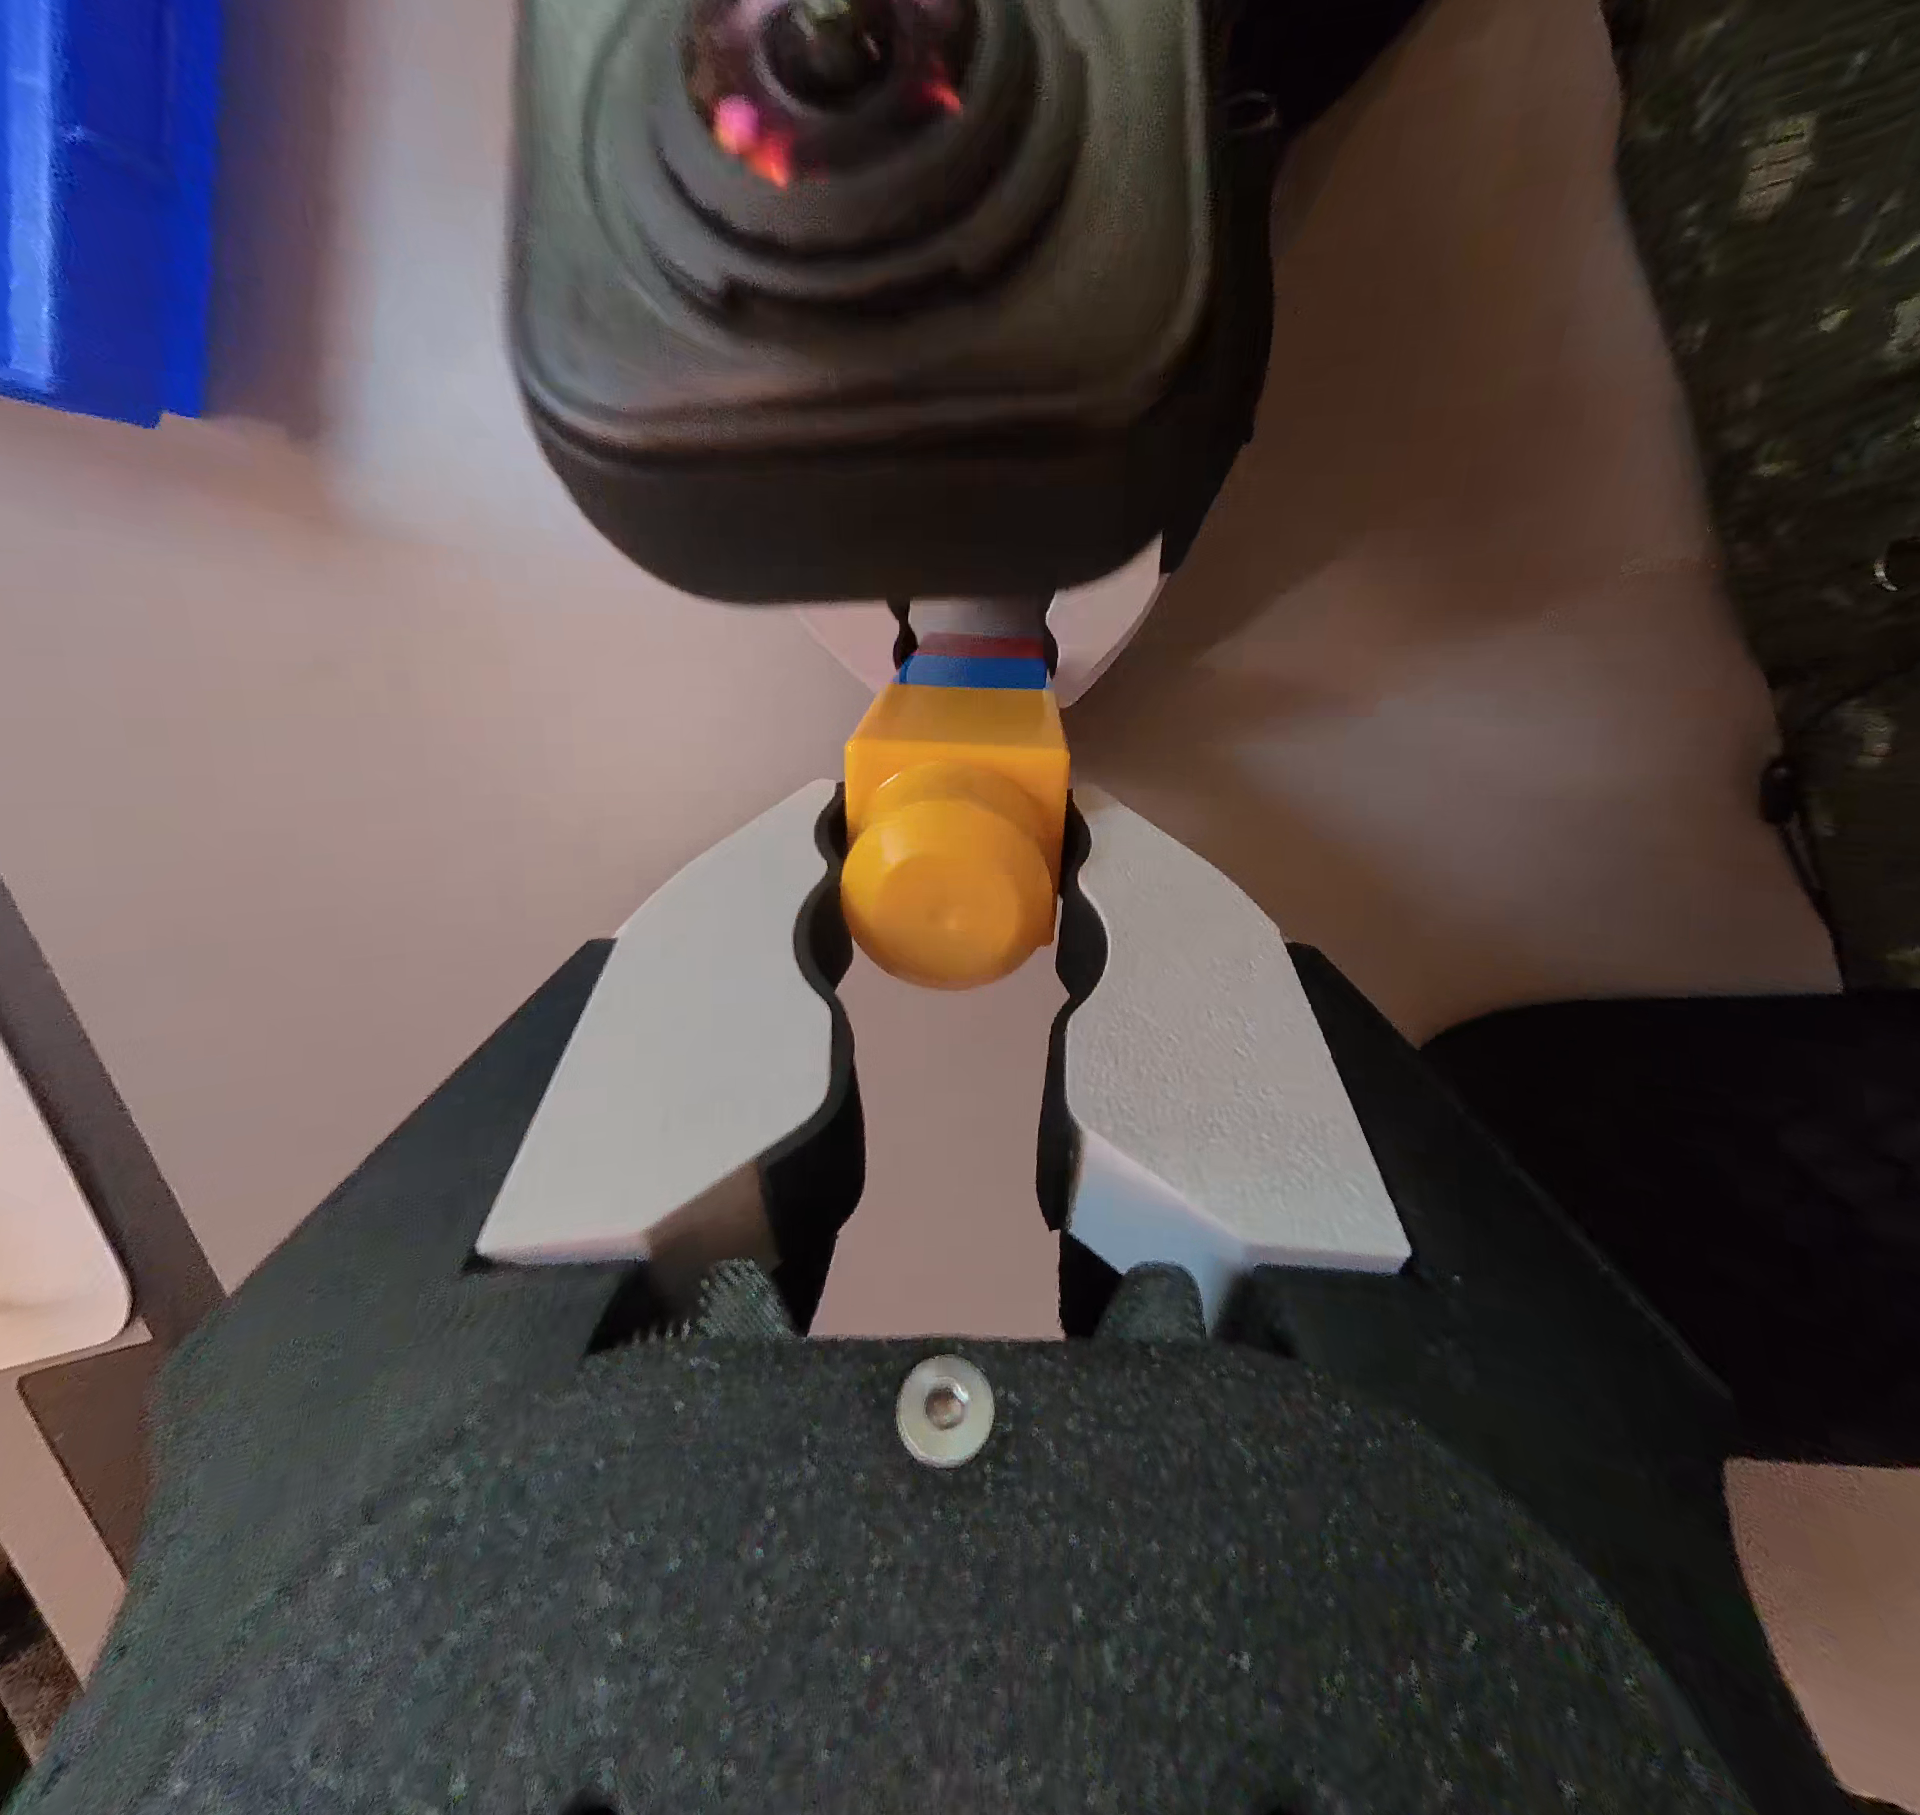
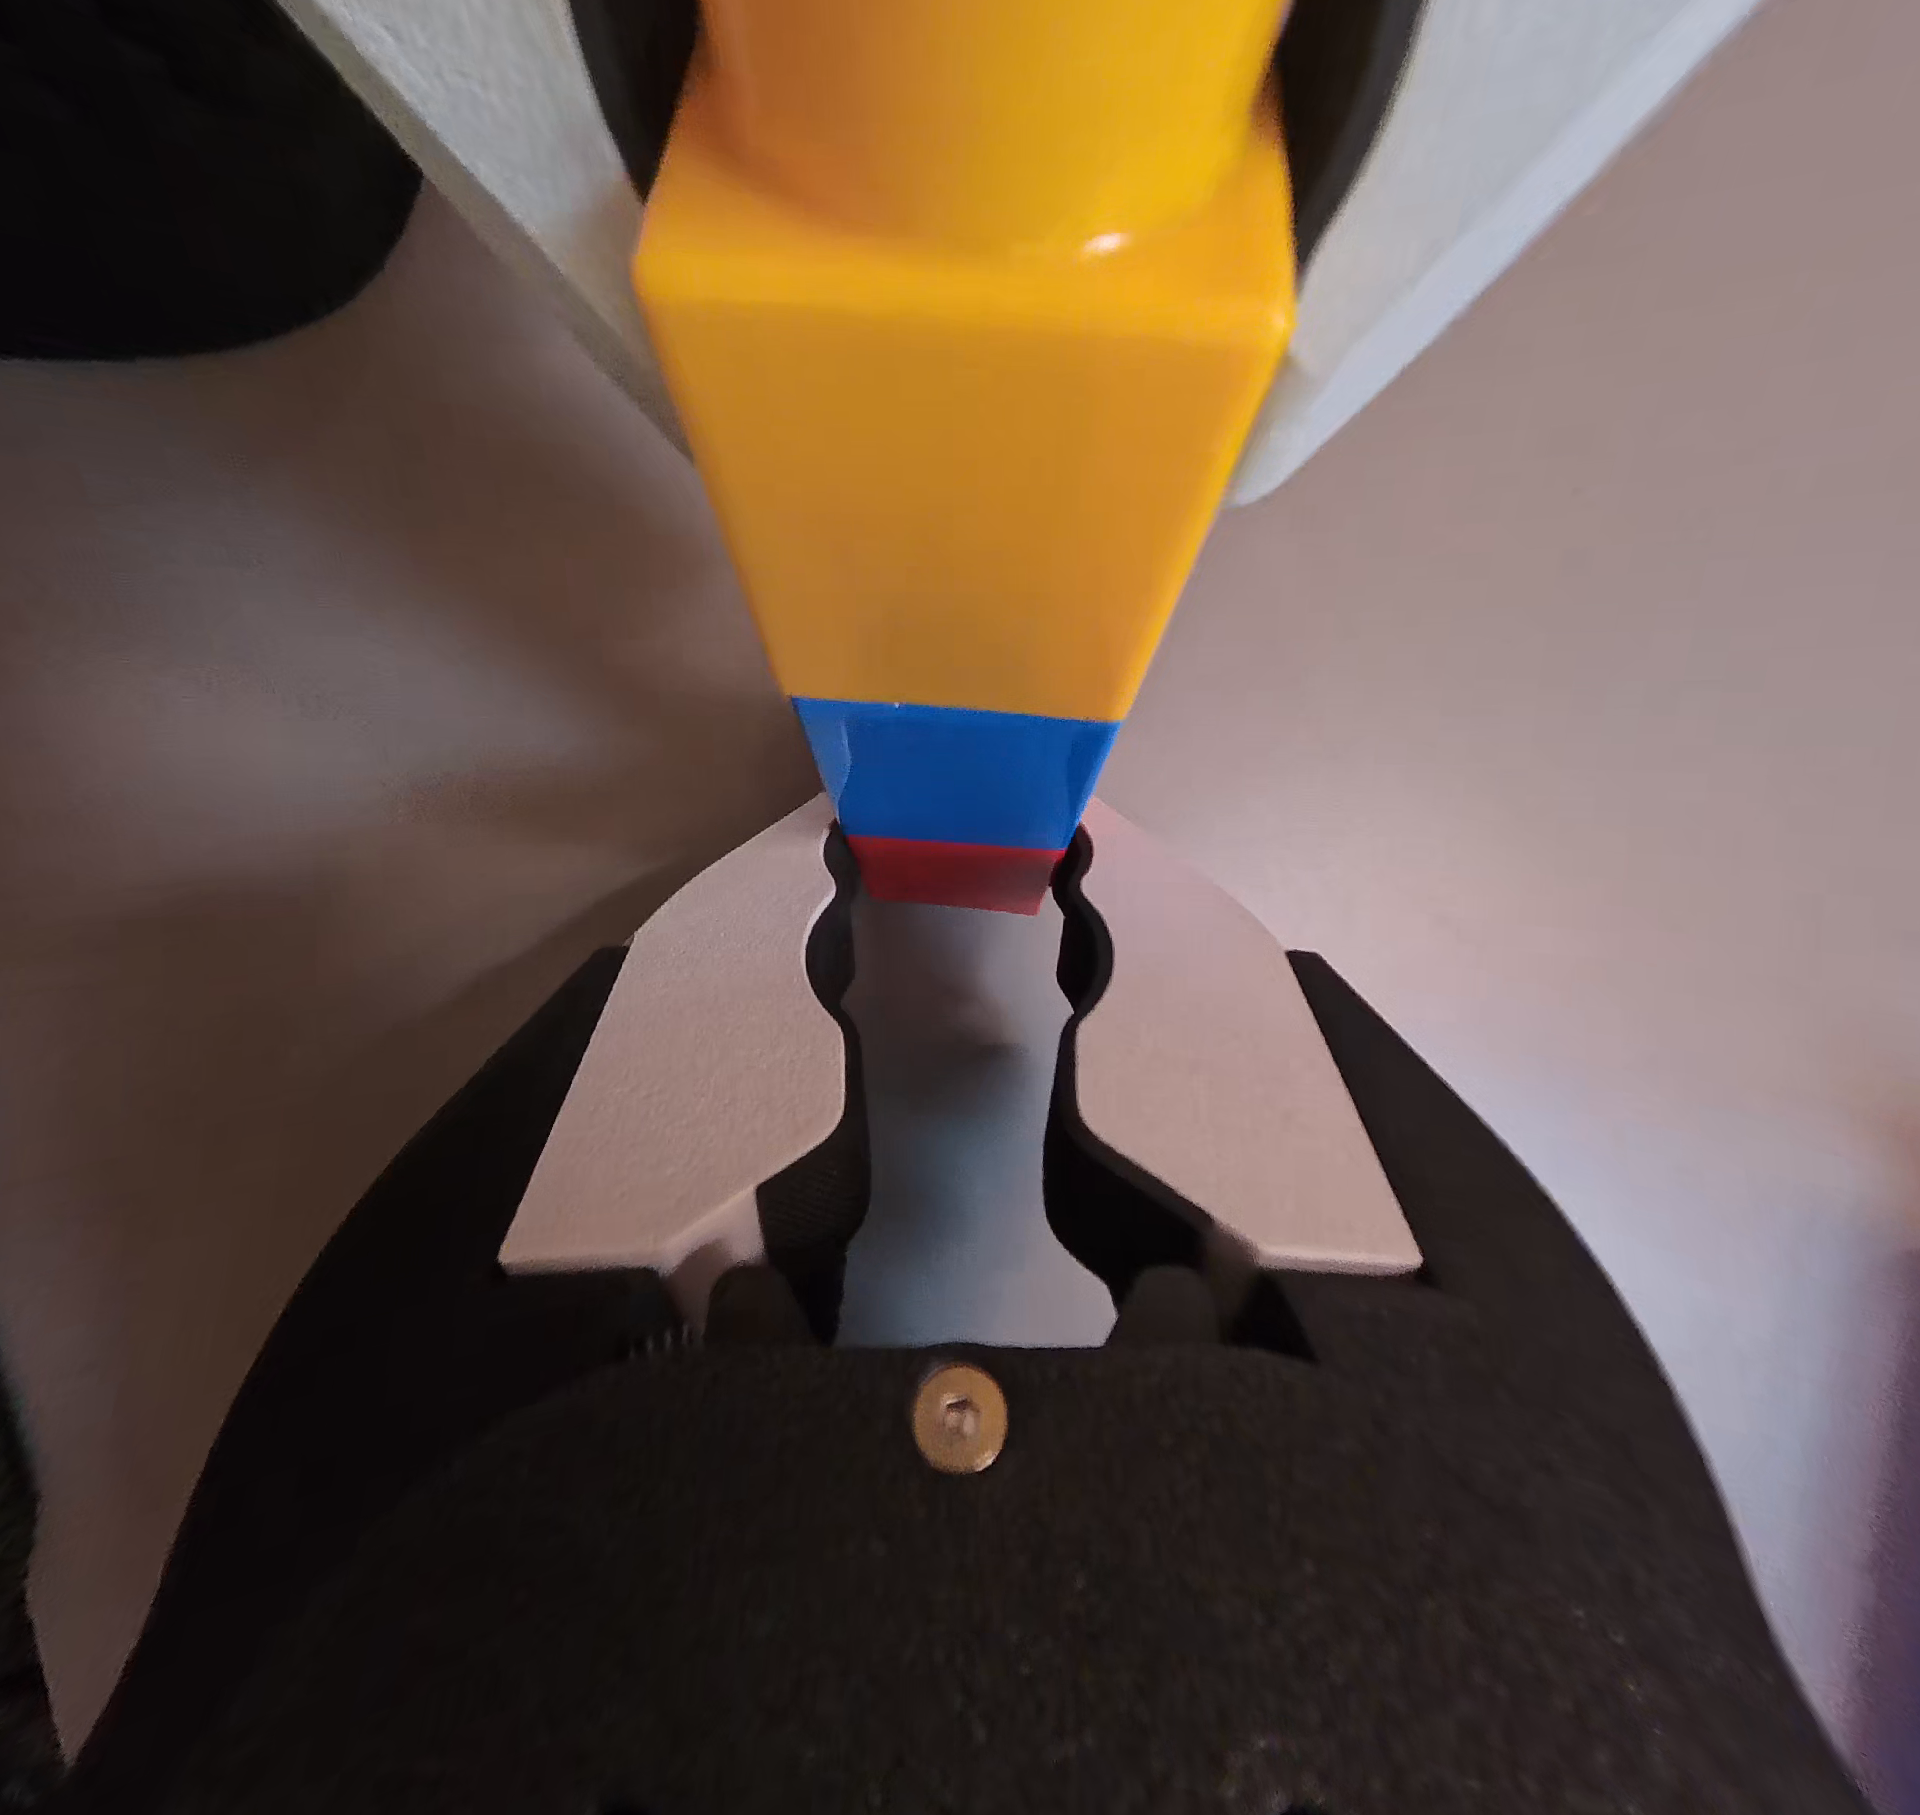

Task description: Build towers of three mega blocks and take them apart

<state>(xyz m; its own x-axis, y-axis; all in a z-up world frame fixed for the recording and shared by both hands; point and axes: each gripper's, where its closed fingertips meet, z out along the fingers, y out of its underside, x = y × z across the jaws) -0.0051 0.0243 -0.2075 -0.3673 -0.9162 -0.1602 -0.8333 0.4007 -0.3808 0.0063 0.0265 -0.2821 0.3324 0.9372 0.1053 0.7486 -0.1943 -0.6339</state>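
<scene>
With the left gripper clamped on the yellow plastic block and the right gripper on the red block, an off-axis pull could pop the blue middle block loose.

Tower: yellow block, blue block, red block; white fingers, black-lined.

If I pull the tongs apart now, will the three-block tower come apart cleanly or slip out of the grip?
The tower looks like rigid glossy plastic, so it probably won't flex. The left tongs pinch the yellow block, the right tongs only the thin red block; that shallow hold may slip first. Which joint would part I cannot tell.
</scene>
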